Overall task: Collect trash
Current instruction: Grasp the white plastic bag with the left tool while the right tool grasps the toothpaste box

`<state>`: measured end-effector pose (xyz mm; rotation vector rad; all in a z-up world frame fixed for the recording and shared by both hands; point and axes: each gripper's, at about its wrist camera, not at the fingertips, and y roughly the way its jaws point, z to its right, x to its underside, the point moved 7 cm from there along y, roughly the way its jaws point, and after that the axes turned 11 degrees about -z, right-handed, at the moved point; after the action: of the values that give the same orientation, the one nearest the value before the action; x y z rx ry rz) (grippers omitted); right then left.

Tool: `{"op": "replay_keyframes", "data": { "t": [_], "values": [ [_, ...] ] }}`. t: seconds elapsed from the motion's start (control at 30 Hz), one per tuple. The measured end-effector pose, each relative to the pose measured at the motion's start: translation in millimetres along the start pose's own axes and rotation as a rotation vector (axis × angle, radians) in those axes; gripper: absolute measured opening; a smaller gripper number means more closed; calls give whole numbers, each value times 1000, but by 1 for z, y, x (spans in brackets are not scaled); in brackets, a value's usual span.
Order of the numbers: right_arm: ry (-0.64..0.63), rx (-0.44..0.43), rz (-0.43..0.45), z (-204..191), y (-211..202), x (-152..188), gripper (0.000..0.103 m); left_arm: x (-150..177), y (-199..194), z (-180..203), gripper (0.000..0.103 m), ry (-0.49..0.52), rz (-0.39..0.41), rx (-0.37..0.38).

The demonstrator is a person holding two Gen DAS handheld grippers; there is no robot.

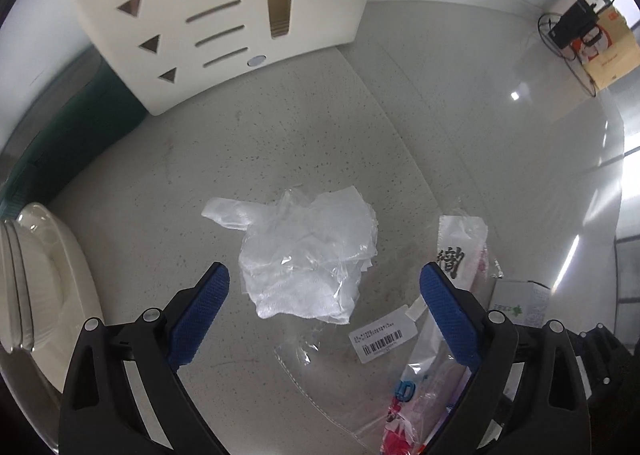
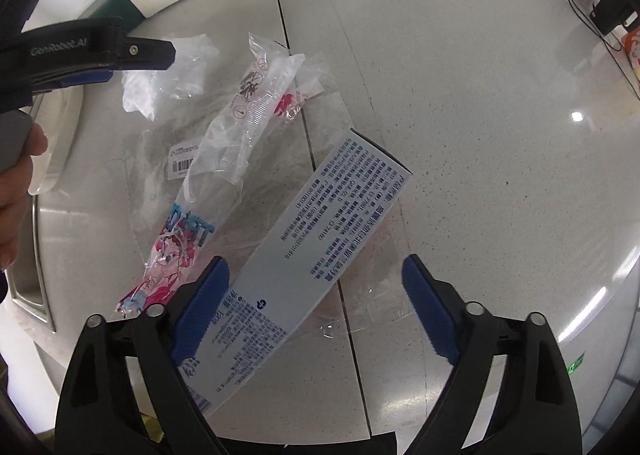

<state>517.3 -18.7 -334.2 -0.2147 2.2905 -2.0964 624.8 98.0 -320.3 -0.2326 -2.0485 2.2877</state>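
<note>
The left gripper point(image 1: 324, 295) hangs spread wide, gripping nothing, with the crumpled clear bag point(image 1: 308, 255) at 12 o'clock between its blue pads. At 11 o'clock stands a cream holder point(image 1: 224, 15) lettered "DROEE". The right gripper point(image 2: 316, 295), equally wide and empty, frames a pale-blue carton point(image 2: 304, 255) (dense small print, unreadable). A pink-printed wrapper point(image 2: 224, 159) lies at 11 o'clock, touching a barcoded clear sleeve point(image 2: 180, 163).
</note>
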Motion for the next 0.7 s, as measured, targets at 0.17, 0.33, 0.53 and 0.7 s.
{"op": "replay_keyframes", "data": {
  "t": [0.17, 0.33, 0.53, 0.7],
  "values": [
    [-2, 1, -16, 1, 1, -6, 67, -5, 14, 3, 93, 18, -28, -11],
    [2, -16, -22, 3, -1, -6, 51, -6, 24, 1, 73, 11, -55, 6],
    [-8, -18, -3, 6, -7, -9, 39, -4, 13, -2, 60, 13, -29, 11],
    [-13, -26, 35, 6, -21, -7, 39, 1, -8, -11, 58, -22, 24, 22]
  ]
}}
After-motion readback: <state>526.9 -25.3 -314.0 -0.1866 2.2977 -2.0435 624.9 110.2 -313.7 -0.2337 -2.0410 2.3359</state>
